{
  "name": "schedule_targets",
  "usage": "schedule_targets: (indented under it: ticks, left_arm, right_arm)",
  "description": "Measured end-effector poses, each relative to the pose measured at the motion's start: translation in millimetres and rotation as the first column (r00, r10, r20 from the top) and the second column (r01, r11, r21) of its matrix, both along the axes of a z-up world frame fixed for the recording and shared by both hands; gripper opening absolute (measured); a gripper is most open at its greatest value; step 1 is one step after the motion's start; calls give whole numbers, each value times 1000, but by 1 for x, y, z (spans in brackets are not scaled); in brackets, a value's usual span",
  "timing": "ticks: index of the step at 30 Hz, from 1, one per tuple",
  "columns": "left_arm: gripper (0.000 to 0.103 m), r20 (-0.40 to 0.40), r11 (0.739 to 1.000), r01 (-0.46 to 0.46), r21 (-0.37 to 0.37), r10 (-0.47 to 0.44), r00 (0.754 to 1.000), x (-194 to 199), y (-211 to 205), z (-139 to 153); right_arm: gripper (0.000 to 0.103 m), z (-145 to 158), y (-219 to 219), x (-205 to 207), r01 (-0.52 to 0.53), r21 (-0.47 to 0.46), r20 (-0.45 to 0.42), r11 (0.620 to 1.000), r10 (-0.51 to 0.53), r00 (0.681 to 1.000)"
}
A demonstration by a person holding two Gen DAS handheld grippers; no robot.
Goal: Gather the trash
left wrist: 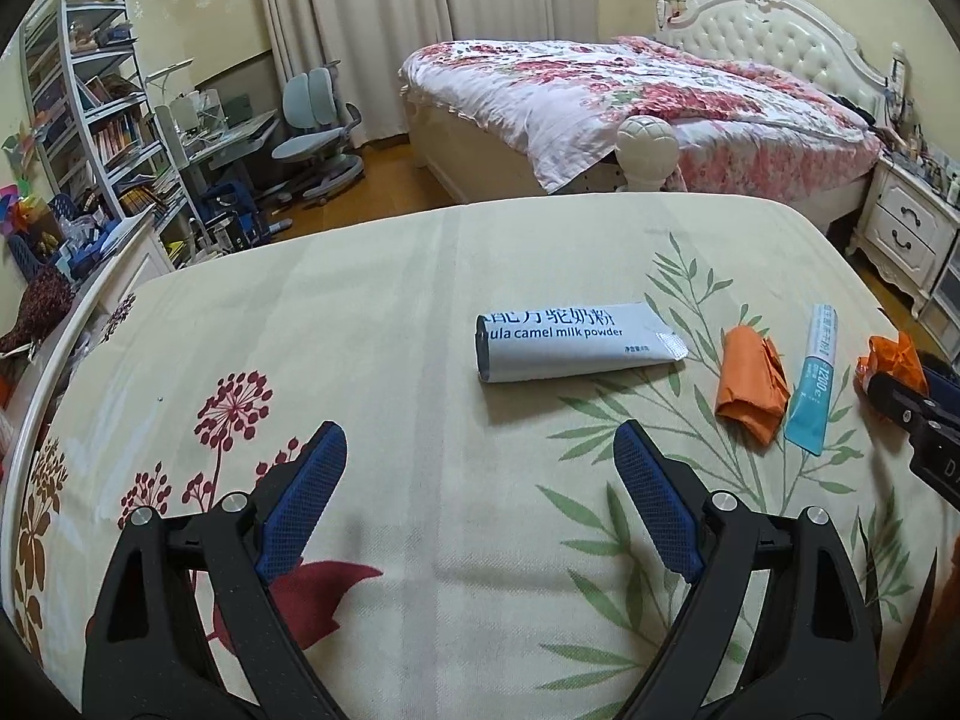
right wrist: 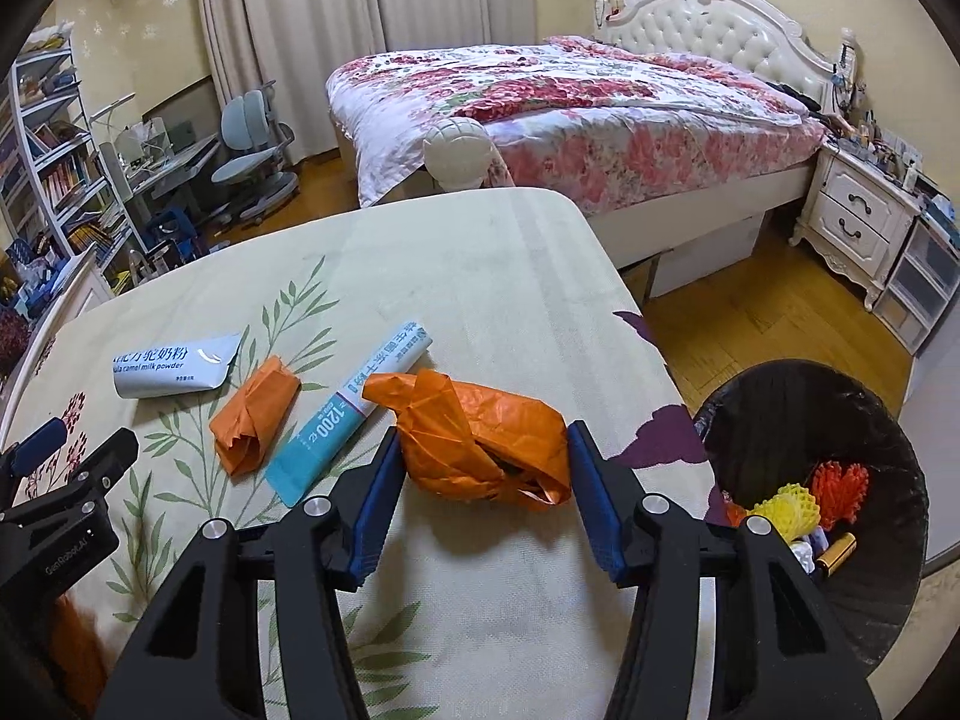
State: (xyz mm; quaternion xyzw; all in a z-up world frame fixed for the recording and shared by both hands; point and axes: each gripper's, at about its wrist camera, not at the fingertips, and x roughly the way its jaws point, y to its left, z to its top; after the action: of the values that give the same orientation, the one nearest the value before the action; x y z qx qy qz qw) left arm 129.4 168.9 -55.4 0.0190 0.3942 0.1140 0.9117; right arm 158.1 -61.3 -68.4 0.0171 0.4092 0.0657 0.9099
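Right wrist view: the right claw (right wrist: 483,474) sits low in the frame, its blue pads closed against both sides of a crumpled orange bag (right wrist: 480,438) on the table (right wrist: 480,252). A black bin (right wrist: 888,480) (already holding scraps) stands at lower right. In the left wrist view the left claw (left wrist: 480,480) gapes wide and empty, below centre frame, where a milk powder packet (left wrist: 576,348) lies.

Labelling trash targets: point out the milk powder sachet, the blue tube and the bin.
Milk powder sachet (left wrist: 576,348), left wrist view, printed face.
Blue tube (right wrist: 336,426), right wrist view, teal lower half.
Trash bin (right wrist: 900,480), right wrist view, black liner wall.
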Motion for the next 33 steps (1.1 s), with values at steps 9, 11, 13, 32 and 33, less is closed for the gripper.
schedule_targets:
  ticks: [9, 11, 13, 32, 33]
  left_arm:
    - [89, -35, 1000, 13, -14, -14, 999, 32, 3, -6]
    - [89, -36, 1000, 17, -16, -18, 999, 37, 3, -6]
    - [89, -39, 1000, 25, -17, -26, 999, 42, 3, -7]
    - [51, -70, 987, 130, -94, -137, 988, 67, 1, -14]
    - [46, -69, 986, 141, -94, -148, 987, 66, 0, -14]
  right_arm:
    - [54, -1, 0, 6, -6, 4, -9, 1000, 6, 1000]
    - [54, -2, 1, 7, -6, 1, -14, 1000, 6, 1000]
    - [54, -3, 2, 8, -7, 0, -14, 1000, 7, 1000]
    - [54, -7, 6, 13, -22, 6, -36, 1000, 23, 999]
    - [54, -7, 6, 13, -22, 7, -36, 1000, 23, 999]
